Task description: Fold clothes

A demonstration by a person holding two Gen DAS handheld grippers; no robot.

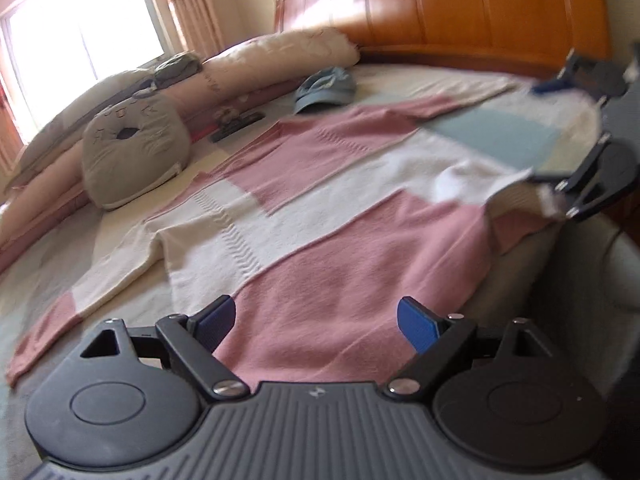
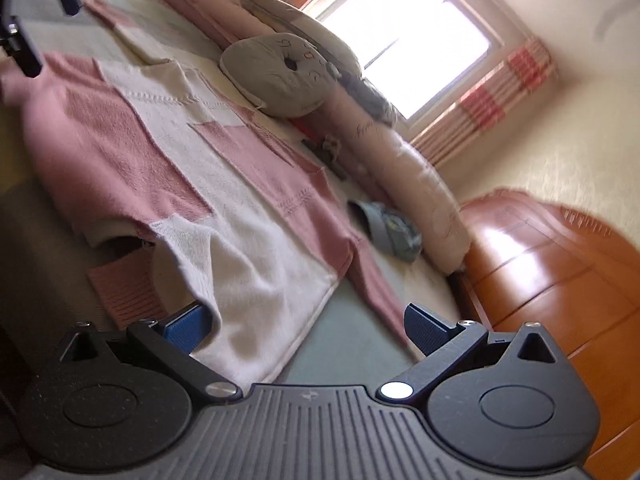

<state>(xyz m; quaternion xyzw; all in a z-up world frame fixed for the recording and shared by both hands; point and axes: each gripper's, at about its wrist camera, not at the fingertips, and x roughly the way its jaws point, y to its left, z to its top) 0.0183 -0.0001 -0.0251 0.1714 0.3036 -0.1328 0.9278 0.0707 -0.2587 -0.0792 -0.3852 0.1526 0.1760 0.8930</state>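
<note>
Sweater (image 1: 304, 216), fuzzy pink-and-cream knit patchwork, is lying flat, running lengthwise near-to-far across the bed (image 1: 48, 280); left gripper (image 1: 316, 326) and right gripper (image 2: 308, 326) both gaping wide, gripping nothing.

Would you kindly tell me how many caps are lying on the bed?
1. A blue-grey cap lies on the bedspread between the pink-and-white sweater and the rolled quilt, near the wooden headboard. Others might be hidden under the bedding.

Both hand-held grippers (image 1: 316, 322) (image 2: 306, 326) seemingly wide open.
</note>
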